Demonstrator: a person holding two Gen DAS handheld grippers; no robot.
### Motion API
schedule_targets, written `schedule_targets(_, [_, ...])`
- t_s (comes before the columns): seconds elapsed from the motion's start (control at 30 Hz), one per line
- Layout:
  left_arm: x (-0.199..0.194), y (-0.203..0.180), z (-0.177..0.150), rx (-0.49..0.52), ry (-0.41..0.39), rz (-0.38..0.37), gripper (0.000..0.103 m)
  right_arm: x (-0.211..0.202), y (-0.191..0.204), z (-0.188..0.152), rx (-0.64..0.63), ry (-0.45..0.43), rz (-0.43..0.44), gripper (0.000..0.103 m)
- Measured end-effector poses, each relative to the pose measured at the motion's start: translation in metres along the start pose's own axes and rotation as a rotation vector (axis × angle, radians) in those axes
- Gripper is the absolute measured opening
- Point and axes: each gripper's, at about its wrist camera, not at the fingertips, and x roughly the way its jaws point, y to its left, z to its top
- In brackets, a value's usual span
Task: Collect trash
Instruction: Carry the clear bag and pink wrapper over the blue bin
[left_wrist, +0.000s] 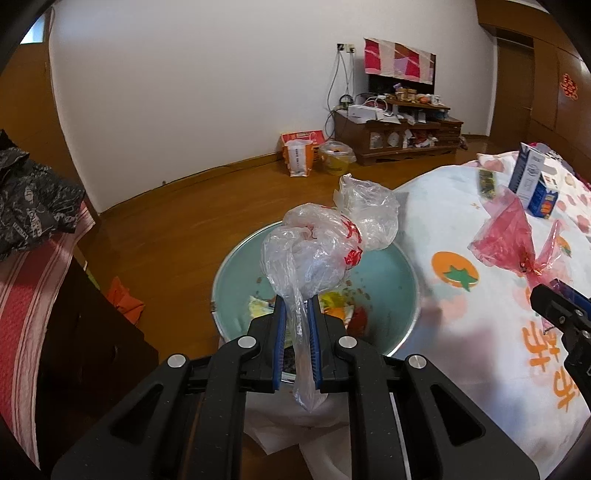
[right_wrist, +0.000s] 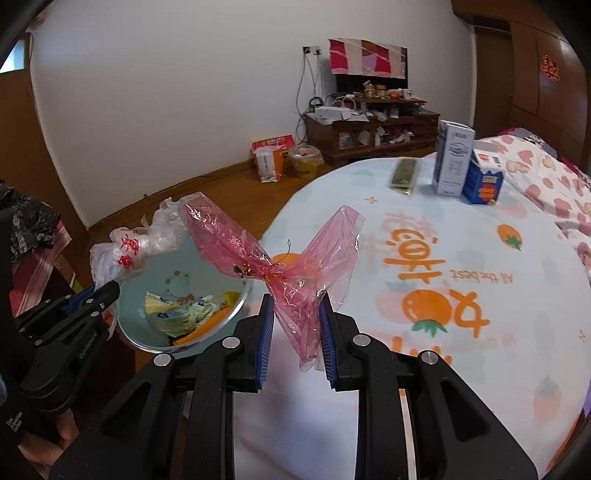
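Left gripper (left_wrist: 297, 306): your fingers are closed on the clear plastic bag (left_wrist: 317, 251); its crumpled body with red print stands up beyond the fingertips, its tail hangs down between the fingers.
Right gripper (right_wrist: 297, 306): your fingers pinch the pink cellophane wrapper (right_wrist: 280, 266); its two wings spread to both sides above the fingertips.
Basin (left_wrist: 402, 266): a light blue basin on the wooden floor, directly beyond your left fingers, below the clear bag; wrappers and scraps lie inside.
Bed (right_wrist: 461, 295): beyond and right of your right fingers, with a fruit-print cover.
Cartons (right_wrist: 467, 168): two stand upright on the bed, far beyond the right fingers.
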Motion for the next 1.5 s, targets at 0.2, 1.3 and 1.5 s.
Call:
schedule_targets(0.2, [0.006,0.009,-0.001,-0.019,0.012,0.017,0.012,0.008,0.012,0.003,-0.012,0.011,0.021,0.025])
schedule_targets(1.3, [0.046,0.030,-0.002,-0.079,0.088,0.056,0.012,0.073,0.056,0.029,-0.040,0.078,0.075,0.025])
schedule_targets(1.5, [0.059,0.033,0.001,-0.066,0.107,0.056,0.012,0.089,0.058,0.031,-0.042,0.104,0.077,0.025])
